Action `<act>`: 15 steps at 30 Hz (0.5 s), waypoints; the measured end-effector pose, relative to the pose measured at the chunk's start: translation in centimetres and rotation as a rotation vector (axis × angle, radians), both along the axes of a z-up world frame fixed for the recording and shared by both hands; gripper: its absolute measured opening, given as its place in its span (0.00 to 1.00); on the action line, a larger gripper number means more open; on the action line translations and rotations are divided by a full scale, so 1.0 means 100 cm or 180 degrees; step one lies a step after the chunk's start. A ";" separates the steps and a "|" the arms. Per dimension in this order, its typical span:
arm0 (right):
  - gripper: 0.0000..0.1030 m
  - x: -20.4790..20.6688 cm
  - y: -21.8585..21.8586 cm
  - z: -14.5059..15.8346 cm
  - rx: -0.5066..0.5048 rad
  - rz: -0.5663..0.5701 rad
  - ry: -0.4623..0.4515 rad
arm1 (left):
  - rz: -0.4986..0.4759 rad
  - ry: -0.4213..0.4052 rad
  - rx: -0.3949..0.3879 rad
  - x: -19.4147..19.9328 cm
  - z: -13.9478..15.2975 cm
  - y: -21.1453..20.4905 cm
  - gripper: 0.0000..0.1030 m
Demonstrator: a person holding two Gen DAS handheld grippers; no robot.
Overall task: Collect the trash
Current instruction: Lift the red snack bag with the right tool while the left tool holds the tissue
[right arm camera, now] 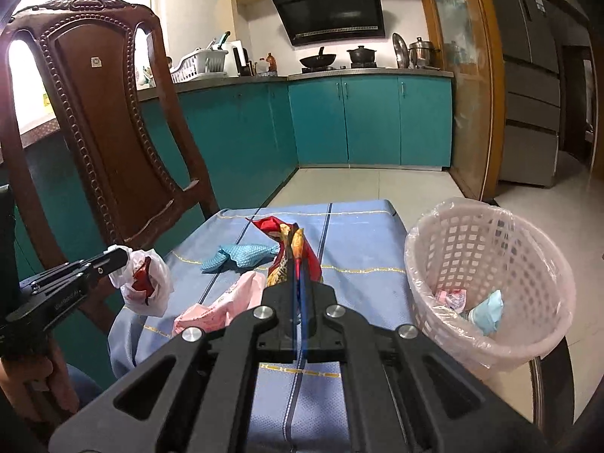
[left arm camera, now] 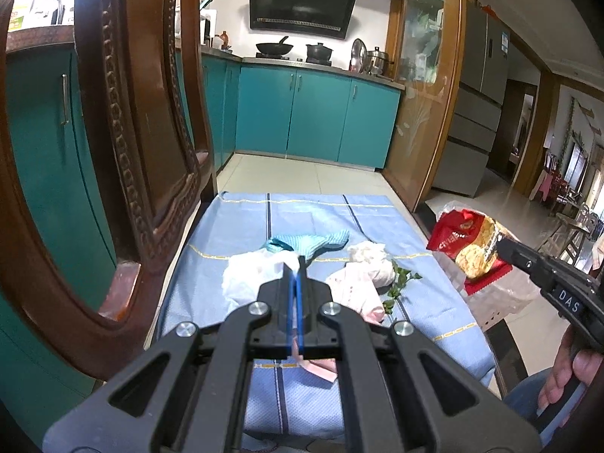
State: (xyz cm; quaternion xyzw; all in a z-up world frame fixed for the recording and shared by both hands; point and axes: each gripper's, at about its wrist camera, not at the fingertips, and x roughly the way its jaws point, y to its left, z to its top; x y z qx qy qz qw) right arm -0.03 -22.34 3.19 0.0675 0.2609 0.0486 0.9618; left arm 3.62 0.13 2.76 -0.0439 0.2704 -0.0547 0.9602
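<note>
My left gripper [left arm camera: 298,262] is shut on a white plastic bag [left arm camera: 247,275] and holds it just above the blue tablecloth [left arm camera: 241,222]. From the right wrist view, that bag [right arm camera: 147,283] hangs from the left gripper [right arm camera: 120,258] with something red inside. My right gripper [right arm camera: 297,236] is shut on a red and yellow snack wrapper [right arm camera: 271,226]. In the left wrist view the wrapper [left arm camera: 468,241] hangs from the right gripper [left arm camera: 500,247] beyond the table's right edge, above the lined bin [left arm camera: 502,298]. The pink basket bin [right arm camera: 490,275] holds a few scraps.
On the cloth lie a teal wrapper [left arm camera: 313,243], a crumpled white tissue [left arm camera: 368,253], a pink wrapper [left arm camera: 355,294] and a green leafy sprig [left arm camera: 400,283]. A carved wooden chair [left arm camera: 124,151] stands close on the left. Teal kitchen cabinets [left arm camera: 313,113] lie beyond the table.
</note>
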 end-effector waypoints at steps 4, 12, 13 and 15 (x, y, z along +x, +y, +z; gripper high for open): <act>0.01 0.001 0.002 0.000 -0.0019 0.0006 0.0000 | 0.0009 0.0027 0.0003 0.001 -0.001 0.001 0.02; 0.01 0.001 0.003 -0.001 -0.0035 0.0026 0.0023 | 0.0026 0.0058 -0.0004 0.002 -0.004 0.003 0.02; 0.01 0.001 0.003 -0.001 -0.0039 0.0026 0.0025 | 0.0023 0.0062 -0.0001 0.002 -0.004 0.002 0.02; 0.01 0.001 0.003 -0.001 -0.0043 0.0033 0.0027 | 0.0017 0.0062 -0.0001 0.002 -0.004 0.002 0.02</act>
